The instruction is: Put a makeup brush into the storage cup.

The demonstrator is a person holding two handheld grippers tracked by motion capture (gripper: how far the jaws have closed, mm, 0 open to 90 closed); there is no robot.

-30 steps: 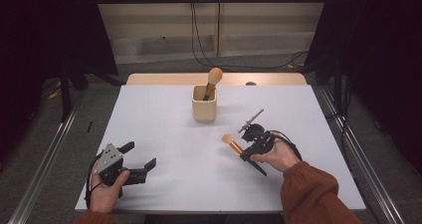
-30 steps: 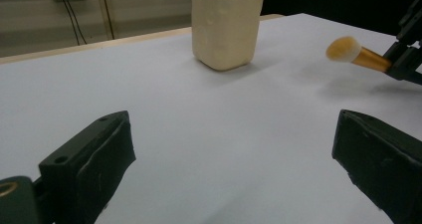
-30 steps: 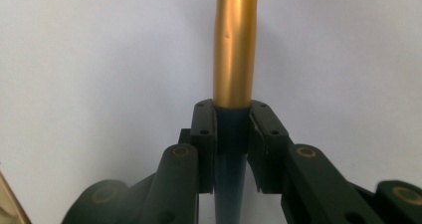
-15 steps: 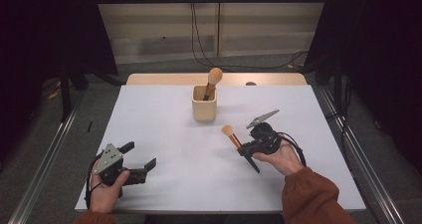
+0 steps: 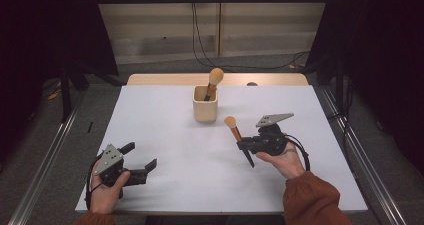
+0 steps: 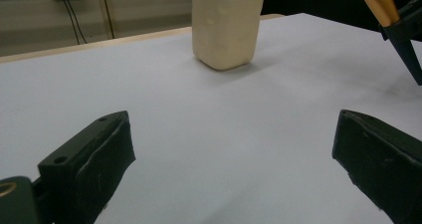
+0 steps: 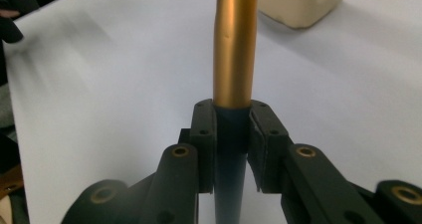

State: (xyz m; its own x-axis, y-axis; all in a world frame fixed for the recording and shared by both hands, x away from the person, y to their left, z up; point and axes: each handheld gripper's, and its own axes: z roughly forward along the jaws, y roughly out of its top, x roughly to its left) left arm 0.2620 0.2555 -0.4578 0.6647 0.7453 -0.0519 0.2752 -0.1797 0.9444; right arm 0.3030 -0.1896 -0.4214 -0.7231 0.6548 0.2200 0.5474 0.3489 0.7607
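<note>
Table [image 5: 165,110]: white top, seen from above the person's side.
Cup [image 5: 205,104]: cream, square-sided, upright at 12 o'clock from the table's middle; a second brush [image 5: 214,79] stands in it, head up.
Right gripper [image 5: 246,145]: held at 4 o'clock from the cup, jaws clamped tight on a makeup brush.
Makeup brush [image 5: 236,135]: gripped on its dark handle just below the gold ferrule; tan head points toward 11 o'clock, toward the cup, handle tip toward 5 o'clock; lifted off the table.
Left gripper [image 5: 141,161]: at 7 o'clock from the cup, near the table's front edge, jaws spread wide with nothing between them.
Hands: left hand [image 5: 107,190] and right hand [image 5: 286,160] each grasp a gripper from below.
</note>
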